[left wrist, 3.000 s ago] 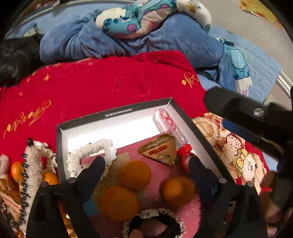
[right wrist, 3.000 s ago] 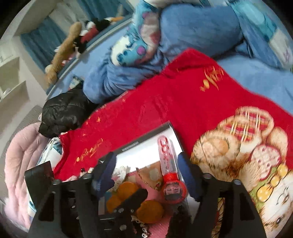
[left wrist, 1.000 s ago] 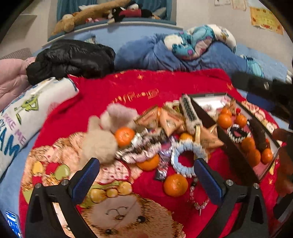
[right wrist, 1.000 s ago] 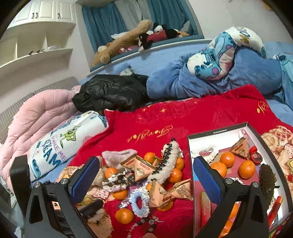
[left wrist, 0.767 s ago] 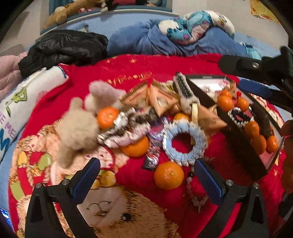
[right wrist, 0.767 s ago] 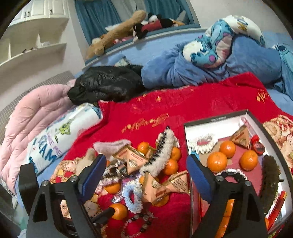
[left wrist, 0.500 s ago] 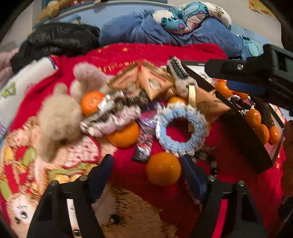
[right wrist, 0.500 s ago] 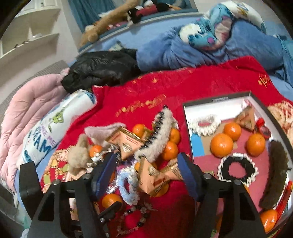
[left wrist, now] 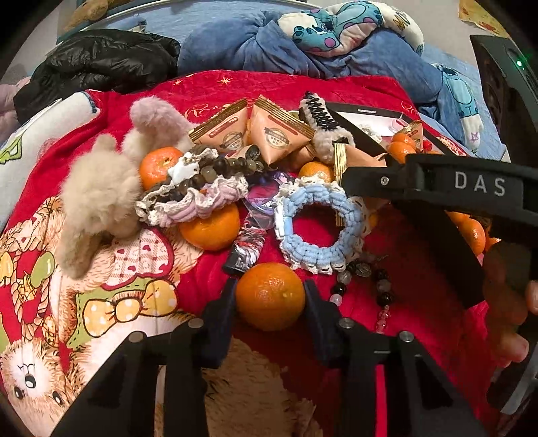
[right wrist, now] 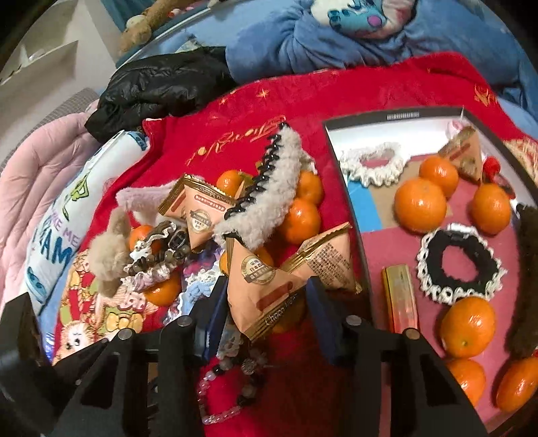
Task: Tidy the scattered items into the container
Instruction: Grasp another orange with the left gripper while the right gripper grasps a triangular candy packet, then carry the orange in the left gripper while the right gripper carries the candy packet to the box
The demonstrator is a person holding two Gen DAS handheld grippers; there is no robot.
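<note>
bed: red blanket [right wrist: 336, 90] with bear print | behind: crumpled blue duvet [left wrist: 255, 50], black puffer jacket [right wrist: 161, 84] | side: pink quilt [right wrist: 30, 168] | wall: white shelves [right wrist: 43, 64], plush toys on ledge [right wrist: 138, 30]

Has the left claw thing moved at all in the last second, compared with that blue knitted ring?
Yes. The left gripper has come forward and down toward the blue knitted ring, and its jaws have narrowed around the mandarin just before it.
</note>
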